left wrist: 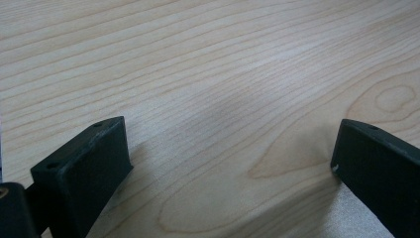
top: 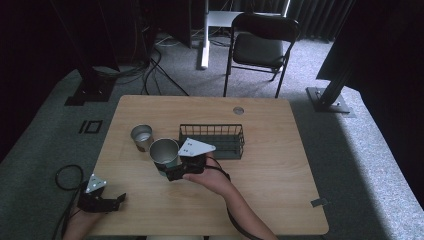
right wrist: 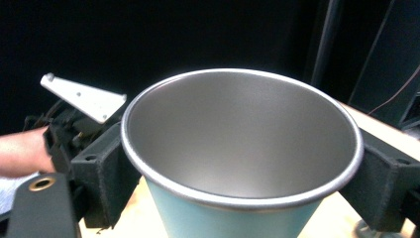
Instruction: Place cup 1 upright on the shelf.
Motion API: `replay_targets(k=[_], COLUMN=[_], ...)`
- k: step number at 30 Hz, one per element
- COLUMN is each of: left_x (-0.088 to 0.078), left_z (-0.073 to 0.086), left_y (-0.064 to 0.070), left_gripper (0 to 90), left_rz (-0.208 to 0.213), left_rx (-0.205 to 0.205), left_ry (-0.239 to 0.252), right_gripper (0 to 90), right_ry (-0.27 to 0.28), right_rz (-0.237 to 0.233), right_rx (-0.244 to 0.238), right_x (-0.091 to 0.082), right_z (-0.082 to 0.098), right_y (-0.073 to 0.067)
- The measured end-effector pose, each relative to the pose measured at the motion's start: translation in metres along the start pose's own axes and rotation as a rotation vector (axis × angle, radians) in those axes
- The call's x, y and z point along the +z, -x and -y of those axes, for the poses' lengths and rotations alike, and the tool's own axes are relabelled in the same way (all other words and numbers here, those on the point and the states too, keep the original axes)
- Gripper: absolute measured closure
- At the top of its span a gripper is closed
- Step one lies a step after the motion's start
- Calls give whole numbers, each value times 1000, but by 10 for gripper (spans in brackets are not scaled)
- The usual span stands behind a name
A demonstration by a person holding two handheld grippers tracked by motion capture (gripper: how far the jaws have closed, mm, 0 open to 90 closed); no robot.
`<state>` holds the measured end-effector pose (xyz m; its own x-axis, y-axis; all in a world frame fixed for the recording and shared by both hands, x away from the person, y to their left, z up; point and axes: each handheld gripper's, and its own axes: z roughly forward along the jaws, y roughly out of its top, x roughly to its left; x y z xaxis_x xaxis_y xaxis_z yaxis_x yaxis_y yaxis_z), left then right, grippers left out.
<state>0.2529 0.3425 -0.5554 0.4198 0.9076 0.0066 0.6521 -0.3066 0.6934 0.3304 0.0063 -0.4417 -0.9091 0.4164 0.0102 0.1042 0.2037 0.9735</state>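
My right gripper (top: 169, 166) is shut on a metal cup (top: 164, 151) with a steel inside and a pale teal outside, held just left of a dark wire basket (top: 212, 140). In the right gripper view the two jaws clamp the cup (right wrist: 237, 144) from both sides under its rim, and it is empty. A second, smaller steel cup (top: 141, 136) stands on the table behind and to the left of it. My left gripper (top: 116, 201) rests at the table's front left corner, open, with bare wood between its jaws (left wrist: 230, 134).
The wooden table (top: 270, 180) has free room on its right half and along the front. A round grommet (top: 238, 110) sits near the far edge. A black folding chair (top: 260, 47) and cables lie on the floor beyond the table.
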Motion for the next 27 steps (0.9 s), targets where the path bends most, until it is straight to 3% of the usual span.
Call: replay_targets(k=[17, 27], left_x=[0, 0], left_z=[0, 0], left_y=[0, 0], left_gripper=[23, 23], left_rz=[0, 0], left_rx=[0, 0], left_ry=[0, 0], right_gripper=[124, 125], right_ry=[67, 65], right_rz=[116, 257], right_rx=[-19, 6], right_x=[-39, -59], right_z=[-46, -52], right_y=[31, 55])
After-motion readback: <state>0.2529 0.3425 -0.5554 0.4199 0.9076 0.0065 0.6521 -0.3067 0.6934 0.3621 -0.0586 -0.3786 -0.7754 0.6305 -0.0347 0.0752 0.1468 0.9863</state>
